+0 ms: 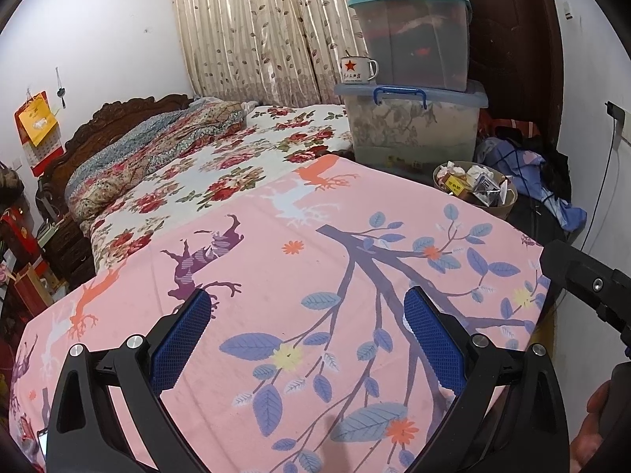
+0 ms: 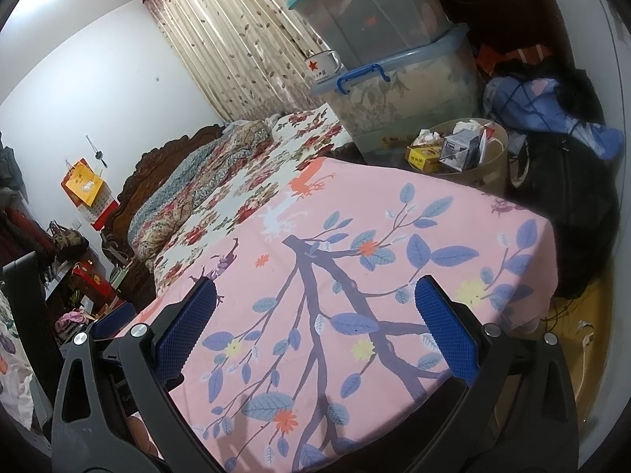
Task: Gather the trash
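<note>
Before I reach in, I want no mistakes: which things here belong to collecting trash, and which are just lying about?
For the job: wastebasket, yellow carton and crumpled paper in it; both tools open, left, right.

Lying about: enamel mug, storage bins, pink bedsheet, clothes pile.

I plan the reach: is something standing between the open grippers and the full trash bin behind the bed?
Only the pink bed cover lies between; the trash bin stands past its far edge, beside the stacked storage boxes. Both the right gripper and left gripper are empty.
</note>
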Motion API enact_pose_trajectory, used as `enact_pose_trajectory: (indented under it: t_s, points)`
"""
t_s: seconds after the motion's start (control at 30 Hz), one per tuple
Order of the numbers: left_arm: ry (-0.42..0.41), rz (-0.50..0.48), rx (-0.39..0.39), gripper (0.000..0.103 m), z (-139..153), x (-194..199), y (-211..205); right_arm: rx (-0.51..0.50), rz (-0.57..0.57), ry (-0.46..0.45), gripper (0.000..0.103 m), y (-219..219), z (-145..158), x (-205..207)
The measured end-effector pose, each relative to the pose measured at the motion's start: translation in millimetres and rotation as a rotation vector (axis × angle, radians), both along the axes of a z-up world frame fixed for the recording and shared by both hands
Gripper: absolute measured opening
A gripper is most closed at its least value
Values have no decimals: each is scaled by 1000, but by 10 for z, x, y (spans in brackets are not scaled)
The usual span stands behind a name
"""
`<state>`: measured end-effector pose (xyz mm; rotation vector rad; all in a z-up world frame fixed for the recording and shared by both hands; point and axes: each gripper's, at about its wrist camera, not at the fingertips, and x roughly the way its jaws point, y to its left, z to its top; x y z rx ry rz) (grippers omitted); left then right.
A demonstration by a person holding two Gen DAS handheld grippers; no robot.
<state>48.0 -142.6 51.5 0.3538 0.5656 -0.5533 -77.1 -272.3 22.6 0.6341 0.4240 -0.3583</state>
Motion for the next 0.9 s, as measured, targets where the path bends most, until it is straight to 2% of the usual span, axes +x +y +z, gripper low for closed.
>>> enact_pose_trajectory:
  t_s: [0.9]
  points:
    - [-5, -8, 12, 94, -3, 4, -11, -2, -3, -5, 100, -5, 13, -7]
